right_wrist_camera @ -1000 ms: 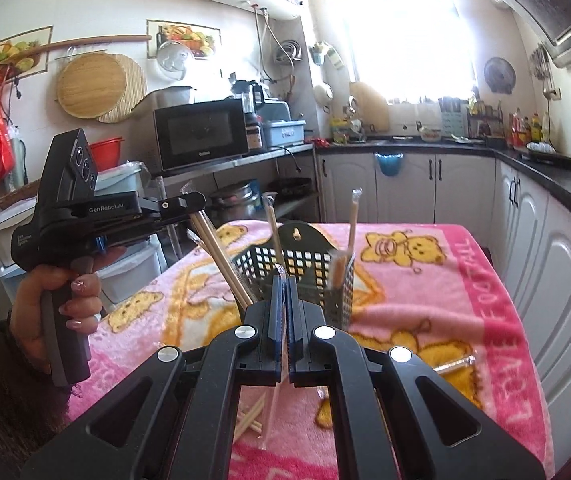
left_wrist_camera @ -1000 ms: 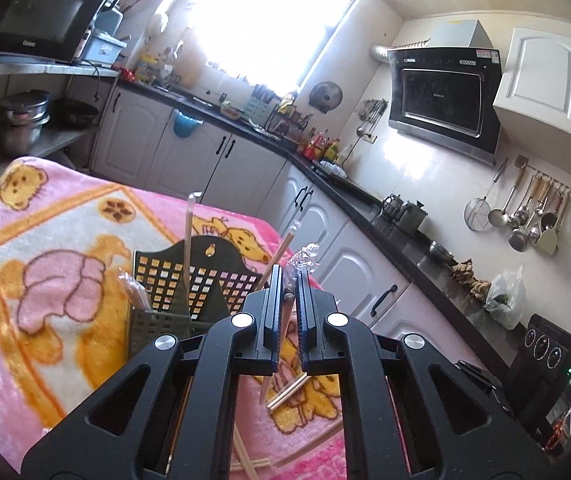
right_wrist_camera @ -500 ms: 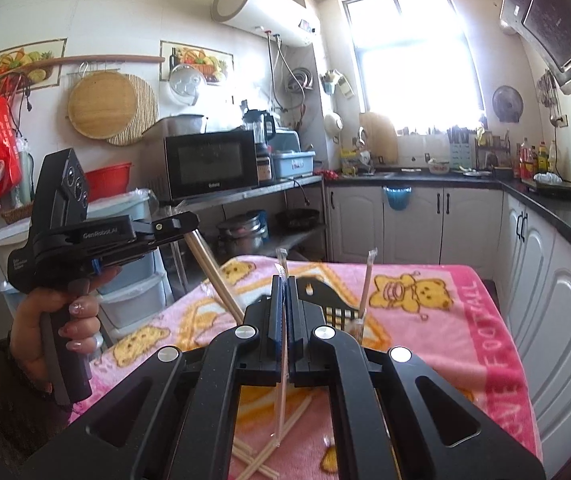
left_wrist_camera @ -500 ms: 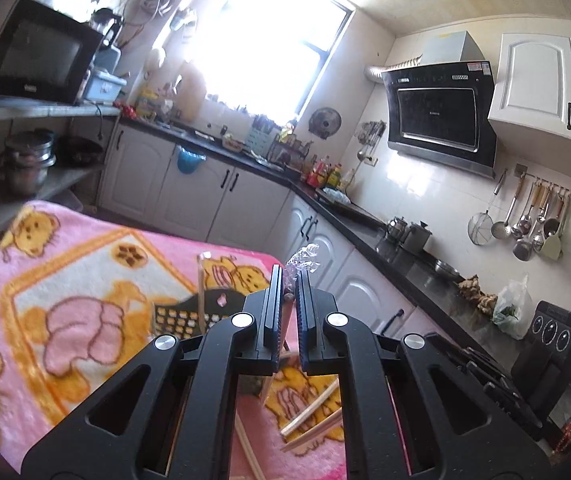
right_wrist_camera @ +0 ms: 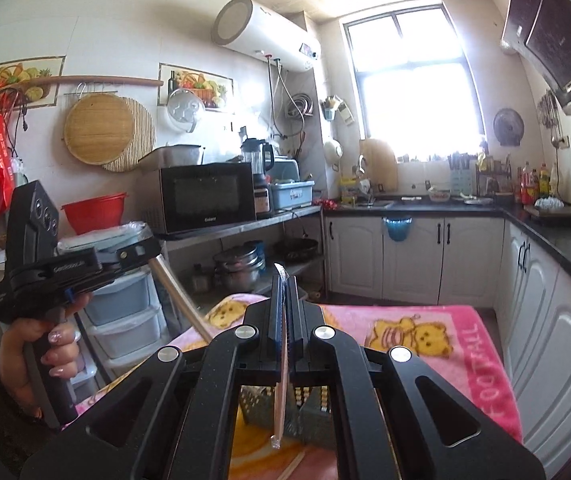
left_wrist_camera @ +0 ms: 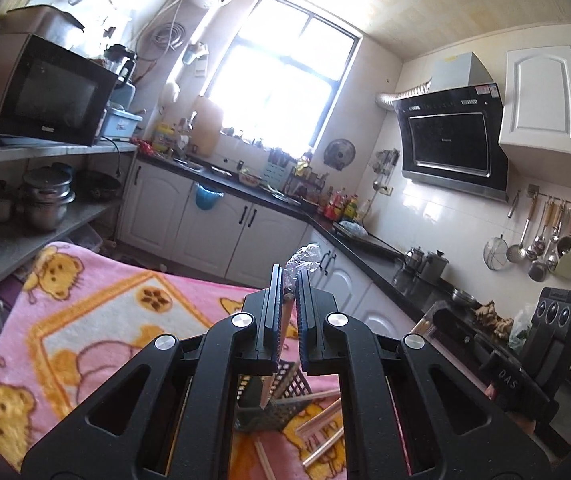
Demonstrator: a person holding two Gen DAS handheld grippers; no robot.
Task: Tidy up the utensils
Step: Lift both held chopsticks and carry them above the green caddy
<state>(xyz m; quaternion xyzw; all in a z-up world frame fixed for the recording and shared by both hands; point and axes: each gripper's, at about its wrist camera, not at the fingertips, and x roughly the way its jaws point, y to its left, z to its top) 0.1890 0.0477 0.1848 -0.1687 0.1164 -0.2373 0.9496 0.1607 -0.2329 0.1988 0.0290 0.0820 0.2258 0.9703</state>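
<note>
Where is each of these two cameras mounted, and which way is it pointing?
Left wrist view: sits on the left gripper, facing the window corner and black range hood; its fingers pinch plastic-wrapped chopsticks.
Right wrist view: sits on the right gripper, facing the black microwave; its fingers pinch a wrapped stick, and the person's hand shows.
Both views share the pink bear-print blanket, grey perforated utensil basket, microwave and window.

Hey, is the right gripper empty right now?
No, the right gripper is shut on a thin wrapped chopstick that hangs down between its fingers.
</note>
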